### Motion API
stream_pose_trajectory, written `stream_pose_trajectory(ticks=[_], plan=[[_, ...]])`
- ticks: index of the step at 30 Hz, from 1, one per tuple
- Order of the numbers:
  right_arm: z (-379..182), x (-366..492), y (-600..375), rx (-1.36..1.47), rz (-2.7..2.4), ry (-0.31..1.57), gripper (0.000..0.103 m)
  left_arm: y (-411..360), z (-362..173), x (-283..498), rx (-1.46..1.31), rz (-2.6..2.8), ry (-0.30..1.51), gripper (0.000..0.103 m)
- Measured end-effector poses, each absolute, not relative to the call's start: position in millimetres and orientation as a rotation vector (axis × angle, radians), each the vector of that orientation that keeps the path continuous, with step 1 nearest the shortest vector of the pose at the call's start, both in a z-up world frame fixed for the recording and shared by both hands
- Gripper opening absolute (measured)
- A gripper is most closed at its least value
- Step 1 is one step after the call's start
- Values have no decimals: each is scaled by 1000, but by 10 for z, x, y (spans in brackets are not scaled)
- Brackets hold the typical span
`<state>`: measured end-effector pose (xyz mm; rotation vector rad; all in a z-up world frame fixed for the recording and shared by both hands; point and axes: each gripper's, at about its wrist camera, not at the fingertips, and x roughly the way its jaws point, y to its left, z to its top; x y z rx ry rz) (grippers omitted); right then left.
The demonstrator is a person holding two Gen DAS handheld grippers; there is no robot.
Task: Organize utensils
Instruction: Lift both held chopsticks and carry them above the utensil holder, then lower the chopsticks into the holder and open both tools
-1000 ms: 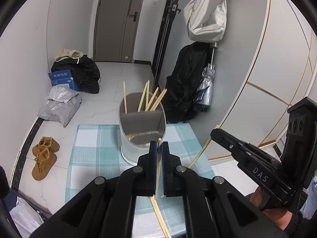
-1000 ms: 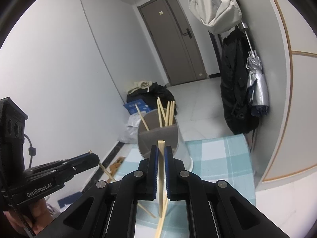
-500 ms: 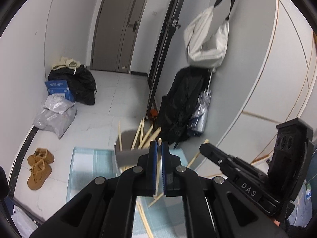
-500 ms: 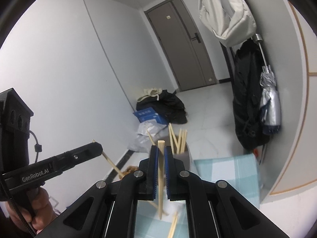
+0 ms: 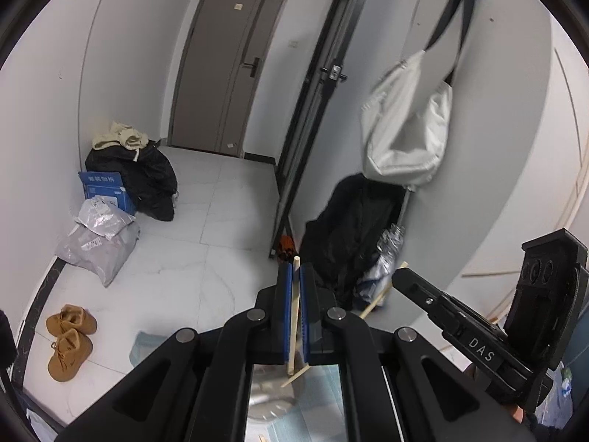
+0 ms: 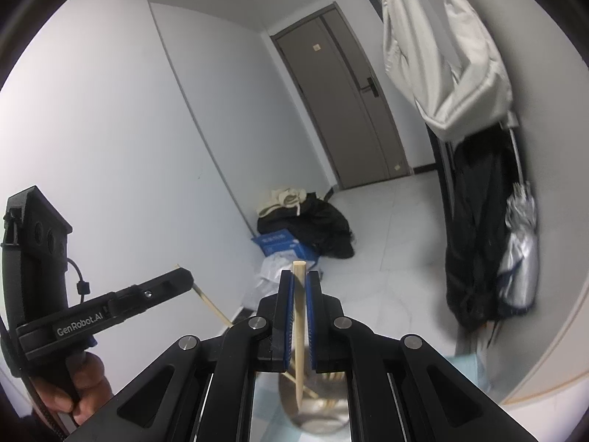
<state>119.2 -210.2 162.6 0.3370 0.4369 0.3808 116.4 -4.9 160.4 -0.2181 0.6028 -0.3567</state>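
In the left wrist view my left gripper [image 5: 293, 270] is shut on a pale wooden chopstick [image 5: 292, 316] that stands nearly upright between the blue pads. My right gripper [image 6: 299, 276] is shut on a second chopstick [image 6: 300, 331], also upright. Each gripper shows in the other's view: the right one [image 5: 399, 276] at the right, the left one [image 6: 186, 278] at the left, each with its stick slanting down. Low between the arms is the grey utensil holder [image 6: 324, 416] with several chopsticks in it, mostly hidden. It stands on a teal checked cloth [image 5: 145, 342].
Beyond the table lies a tiled floor with brown shoes [image 5: 70, 339], grey parcels [image 5: 99, 243], a blue box [image 5: 105, 188] and black bags [image 5: 147, 173]. A white bag [image 5: 408, 129], a black coat [image 5: 353, 232] and an umbrella [image 6: 519, 254] hang on the right wall.
Both grippers have risen with their chopsticks still held. The holder and cloth have dropped from mid-frame to the bottom edge of both views.
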Motion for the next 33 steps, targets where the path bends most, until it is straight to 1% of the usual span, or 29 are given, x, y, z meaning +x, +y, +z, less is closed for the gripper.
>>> stream_pose_trajectory(ticks=[7, 19, 26, 33], plan=[[1650, 1561, -1929, 254, 366, 429, 6, 93, 1436, 1383, -188, -328, 632, 0], [1328, 1743, -1542, 94, 372, 460, 6, 88, 1117, 1465, -139, -337, 667, 0], [1182, 1734, -1516, 86, 386, 489, 6, 46, 1009, 1437, -104, -347, 662, 0], [955, 1773, -1522, 134, 402, 550, 6, 32, 795, 1467, -128, -358, 723, 0]])
